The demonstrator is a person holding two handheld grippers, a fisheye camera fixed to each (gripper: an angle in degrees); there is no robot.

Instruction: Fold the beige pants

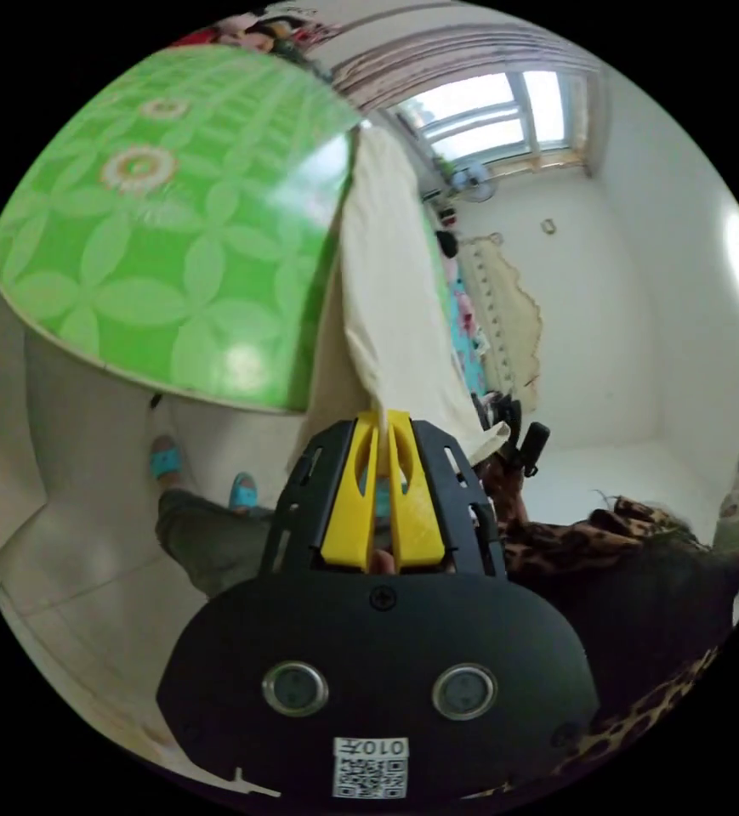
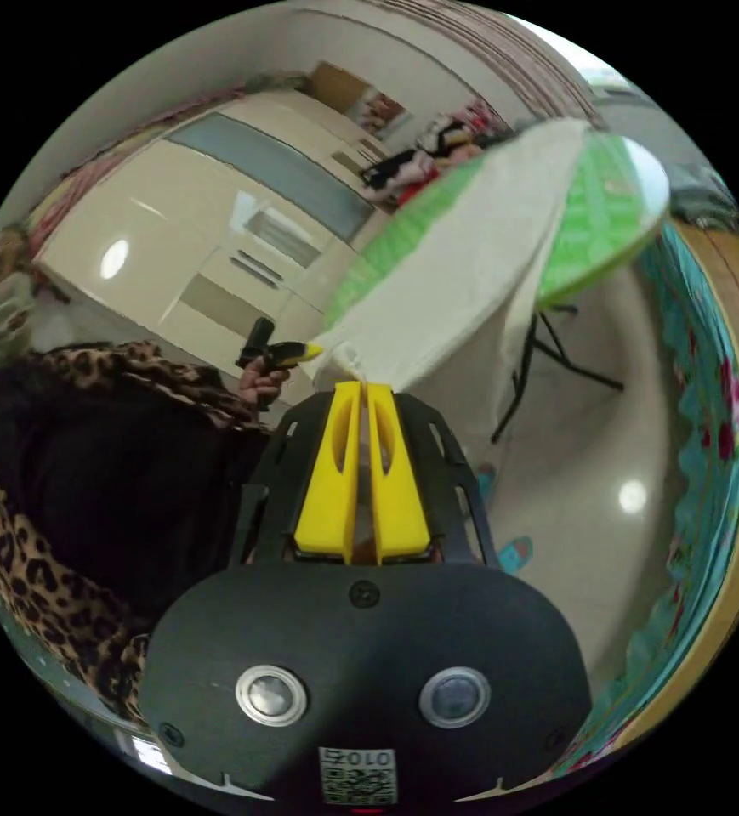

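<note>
From the right gripper view I see the left gripper [image 2: 305,350] in a hand [image 2: 258,382], pinching the pants' far corner; the left gripper view gives me a window [image 1: 488,115] and white wall instead. My left gripper [image 1: 383,418] has its jaws closed on the beige pants [image 1: 386,289], and my right gripper [image 2: 359,388] likewise clamps the cloth edge [image 2: 454,280]. Beyond the fingertips the pants drape over a round green table [image 1: 156,229], hanging off its rim above pale floor tiles [image 2: 590,476].

From my left gripper [image 1: 383,418] view, the beige pants [image 1: 386,289] hide part of the green table [image 1: 173,229]. The pinched hem vanishes between the yellow jaws (same at my right gripper [image 2: 359,389]). Shelf clutter [image 2: 437,140] stays blurred.
</note>
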